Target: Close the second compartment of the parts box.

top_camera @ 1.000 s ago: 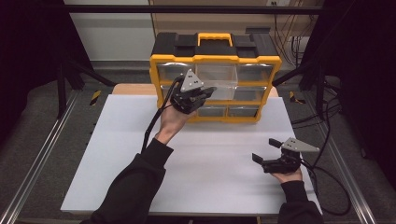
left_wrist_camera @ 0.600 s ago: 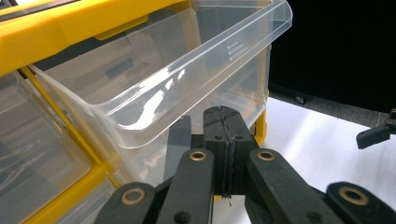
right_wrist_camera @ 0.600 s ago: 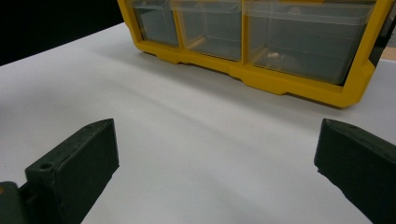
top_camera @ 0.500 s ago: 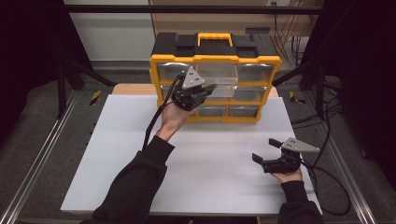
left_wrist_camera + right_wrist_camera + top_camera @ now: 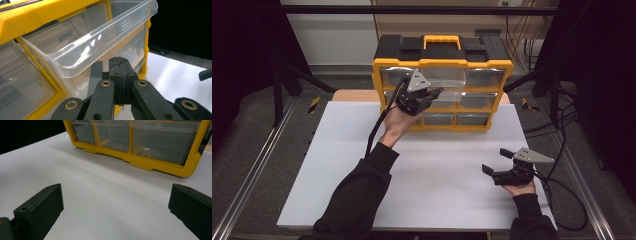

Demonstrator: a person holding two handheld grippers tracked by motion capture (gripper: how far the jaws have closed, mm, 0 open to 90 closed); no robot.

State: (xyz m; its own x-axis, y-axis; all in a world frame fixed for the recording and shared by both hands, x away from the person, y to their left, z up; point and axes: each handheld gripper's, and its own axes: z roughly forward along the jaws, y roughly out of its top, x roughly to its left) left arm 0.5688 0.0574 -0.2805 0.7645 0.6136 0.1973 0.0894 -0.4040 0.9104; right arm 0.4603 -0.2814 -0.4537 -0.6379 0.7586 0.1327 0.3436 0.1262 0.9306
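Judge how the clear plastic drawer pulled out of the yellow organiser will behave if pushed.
The clear plastic drawer looks thin-walled and apparently empty, so probably light. Its glossy front may feel slippery. Riding in the yellow organiser, it should slide straight.

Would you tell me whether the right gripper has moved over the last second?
No. The right gripper sits at the same spot near the white table's right edge.

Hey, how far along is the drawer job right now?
Done: one clear drawer of the yellow organizer stands pulled partway out. In hand: the left gripper, jaws shut, sits at the organizer's front, just under that drawer's lip. Left: the right gripper waits open over the white table, holding nothing; the drawer's contents can't be made out.
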